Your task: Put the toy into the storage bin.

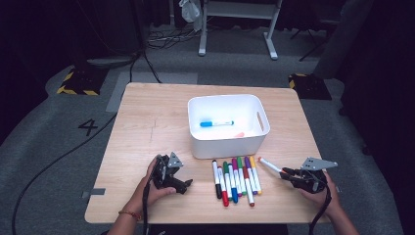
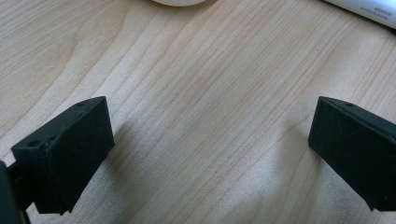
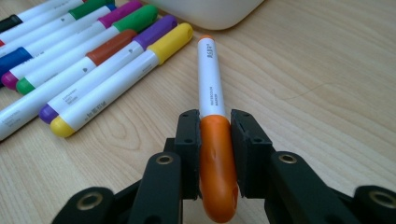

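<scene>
My table (image 1: 147, 122) is a light wooden top with rounded corners, standing on grey carpet. A white plastic bin (image 1: 228, 145) with handle cut-outs sits on it a little right of centre, toward the far side. Just in front of the bin, near my edge, a row of markers (image 1: 236, 181) lies side by side on the wood, touching or nearly so: black, red, green, blue, magenta, brown, purple and yellow caps, with the yellow-capped marker (image 3: 116, 77) at the right end.
</scene>
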A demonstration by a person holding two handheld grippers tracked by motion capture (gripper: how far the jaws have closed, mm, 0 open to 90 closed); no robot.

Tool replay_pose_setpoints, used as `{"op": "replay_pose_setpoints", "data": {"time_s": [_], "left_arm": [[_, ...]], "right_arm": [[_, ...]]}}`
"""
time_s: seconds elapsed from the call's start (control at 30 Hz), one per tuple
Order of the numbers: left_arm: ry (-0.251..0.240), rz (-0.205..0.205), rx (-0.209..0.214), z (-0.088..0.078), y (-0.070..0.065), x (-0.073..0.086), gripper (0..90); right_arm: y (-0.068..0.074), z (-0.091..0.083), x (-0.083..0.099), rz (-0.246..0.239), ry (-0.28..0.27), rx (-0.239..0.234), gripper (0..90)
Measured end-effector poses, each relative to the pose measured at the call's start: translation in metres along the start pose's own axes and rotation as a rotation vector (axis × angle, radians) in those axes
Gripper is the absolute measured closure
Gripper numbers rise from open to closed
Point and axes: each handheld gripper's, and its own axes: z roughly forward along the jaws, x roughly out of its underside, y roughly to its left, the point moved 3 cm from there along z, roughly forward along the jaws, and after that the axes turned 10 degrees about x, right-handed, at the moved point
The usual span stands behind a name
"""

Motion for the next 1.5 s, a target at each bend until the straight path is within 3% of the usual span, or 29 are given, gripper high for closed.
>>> {"op": "replay_pose_setpoints", "data": {"time_s": [0.23,0.37,0.43,0.67,0.73,0.9,1.07,1.17,1.4,1.5], "left_arm": [[0.0,0.0,0.0,0.0,0.0,0.0,0.2],[0.0,0.0,0.0,0.0,0.0,0.0,0.1],[0.001,0.0,0.0,0.0,0.0,0.0,0.1],[0.0,0.0,0.0,0.0,0.0,0.0,0.1],[0.0,0.0,0.0,0.0,0.0,0.0,0.1],[0.0,0.0,0.0,0.0,0.0,0.0,0.1],[0.0,0.0,0.0,0.0,0.0,0.0,0.1],[0.0,0.0,0.0,0.0,0.0,0.0,0.1],[-0.001,-0.003,0.001,0.0,0.0,0.0,0.1],[0.001,0.001,0.0,0.0,0.0,0.0,0.1]], "right_arm": [[-0.002,-0.012,-0.007,-0.009,-0.046,0.01,74.4],[-0.001,-0.026,-0.015,-0.02,-0.095,-0.009,74.3],[0.003,-0.033,-0.021,-0.03,-0.13,-0.047,74.3],[0.014,-0.049,-0.042,-0.11,-0.193,-0.09,74.3],[0.015,-0.051,-0.045,-0.114,-0.199,-0.096,74.3],[0.014,-0.058,-0.076,-0.172,-0.254,-0.136,74.3],[0.014,-0.057,-0.098,-0.218,-0.261,-0.156,74.3],[0.013,-0.053,-0.125,-0.255,-0.269,-0.178,74.3],[0.016,-0.04,-0.166,-0.315,-0.27,-0.211,74.3],[0.016,-0.037,-0.175,-0.319,-0.272,-0.221,74.3]]}}
